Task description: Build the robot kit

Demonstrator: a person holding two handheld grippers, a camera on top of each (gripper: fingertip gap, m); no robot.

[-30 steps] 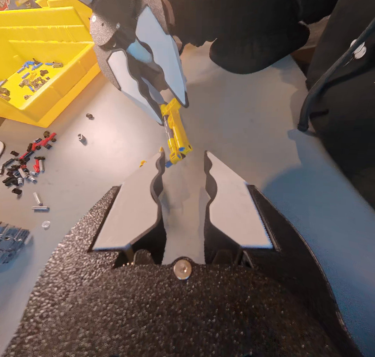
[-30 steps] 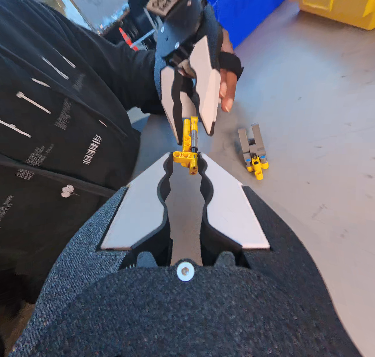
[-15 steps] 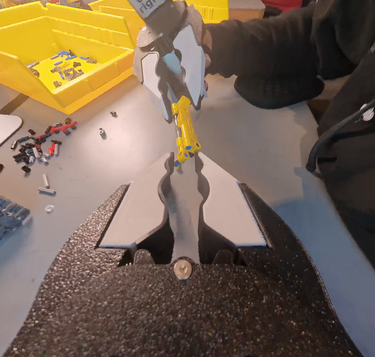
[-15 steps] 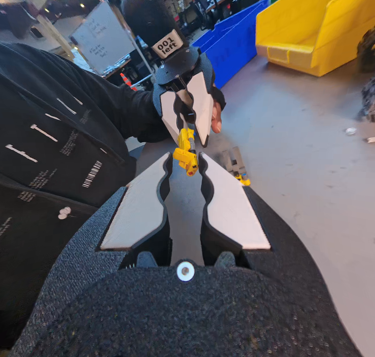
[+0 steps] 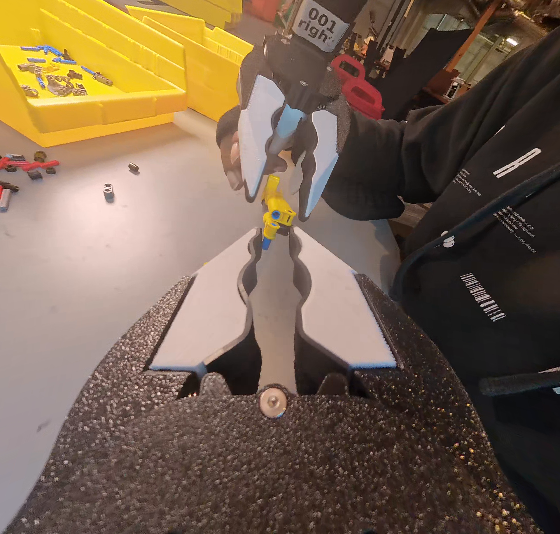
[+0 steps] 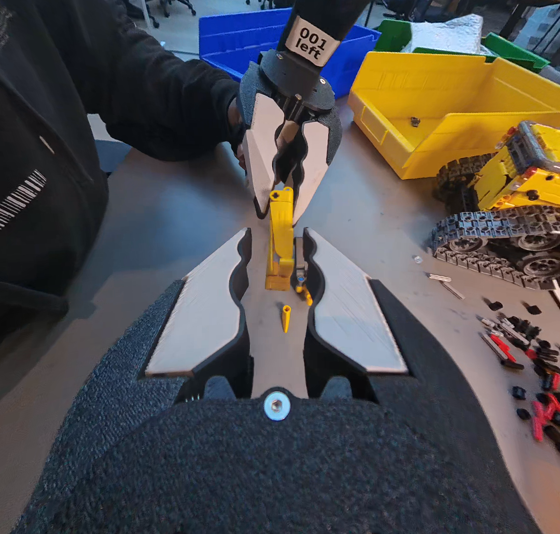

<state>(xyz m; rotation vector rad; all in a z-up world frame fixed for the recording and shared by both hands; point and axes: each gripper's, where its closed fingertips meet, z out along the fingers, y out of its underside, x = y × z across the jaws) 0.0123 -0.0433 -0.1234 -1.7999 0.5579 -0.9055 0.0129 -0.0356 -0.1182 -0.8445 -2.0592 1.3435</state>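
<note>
A yellow brick-built arm piece with blue pins hangs above the grey table. My left gripper is shut on one end of it. In the right wrist view the piece stands upright, its top end pinched in the left gripper. My right gripper is open, its fingers on either side of the piece with a gap to each. In the left wrist view the right gripper points down over the piece, jaws apart.
A small grey and yellow assembly and a yellow pin lie on the table under the piece. A yellow tracked vehicle model, yellow bins, a blue bin and loose black and red parts surround the spot. Less than 4 cm separates the two grippers' tips. Between my left fingertips and the yellow pin there is roughly 9 cm.
The right gripper held the yellow piece and has opened. The left gripper has closed on the piece's other end. Both grippers rose and tilted up from the table.
</note>
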